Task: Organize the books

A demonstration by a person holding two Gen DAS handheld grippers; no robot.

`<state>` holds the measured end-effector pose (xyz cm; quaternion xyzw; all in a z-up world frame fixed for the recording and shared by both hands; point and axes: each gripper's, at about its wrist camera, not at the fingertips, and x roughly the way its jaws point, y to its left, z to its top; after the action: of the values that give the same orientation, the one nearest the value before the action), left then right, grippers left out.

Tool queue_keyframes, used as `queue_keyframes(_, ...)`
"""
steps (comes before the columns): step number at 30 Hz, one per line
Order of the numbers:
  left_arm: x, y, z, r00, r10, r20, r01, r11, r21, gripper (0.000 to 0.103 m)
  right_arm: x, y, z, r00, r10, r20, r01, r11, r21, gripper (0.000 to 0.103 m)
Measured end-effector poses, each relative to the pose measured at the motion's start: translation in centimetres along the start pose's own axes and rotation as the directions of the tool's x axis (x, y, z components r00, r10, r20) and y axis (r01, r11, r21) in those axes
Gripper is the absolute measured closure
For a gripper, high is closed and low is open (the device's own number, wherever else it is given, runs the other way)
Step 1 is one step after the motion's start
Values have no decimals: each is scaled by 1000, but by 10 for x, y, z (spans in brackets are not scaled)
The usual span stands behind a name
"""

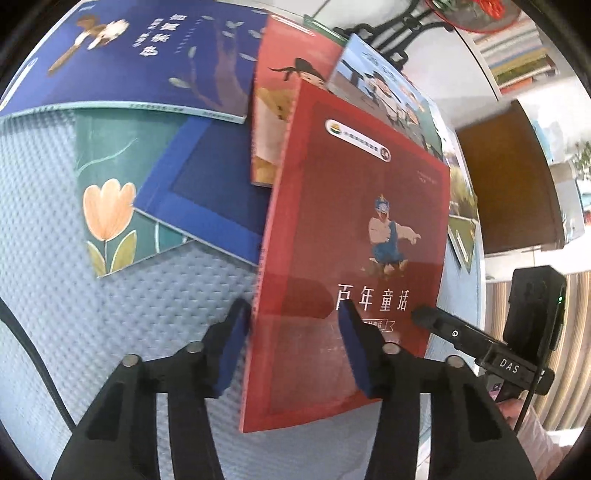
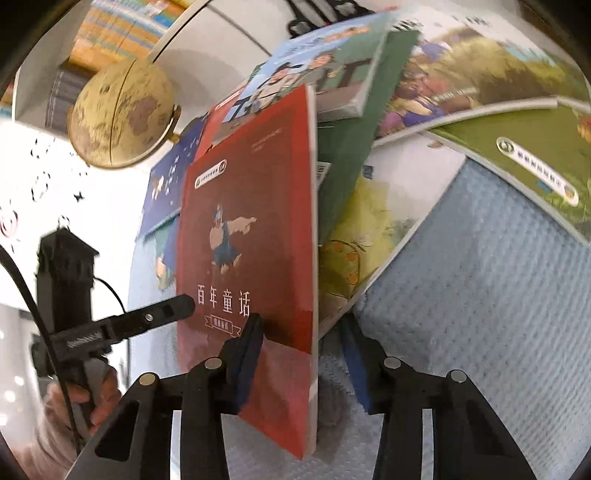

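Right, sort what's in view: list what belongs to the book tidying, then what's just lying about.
Part of the job:
- red book, between the fingers of both the left gripper and the right gripper
- dark blue bird book
- tulip book
- green books at the right

Just lying about:
- globe
- blue textured mat
- shelved books behind

A home study or child's reading room — picture books [image 1: 354,236] strewn over a quilted blue cloth [image 1: 110,332], a globe [image 2: 122,114], filled bookshelves [image 2: 118,26] behind.
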<state>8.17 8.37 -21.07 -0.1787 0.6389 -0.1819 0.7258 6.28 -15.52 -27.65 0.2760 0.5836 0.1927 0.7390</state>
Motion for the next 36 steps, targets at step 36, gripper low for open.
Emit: queue_keyframes(36,-40,-25,-14,996,-43,76,43,999,0,80,-59,33,-9,983,167,71,-164,985,-48,97)
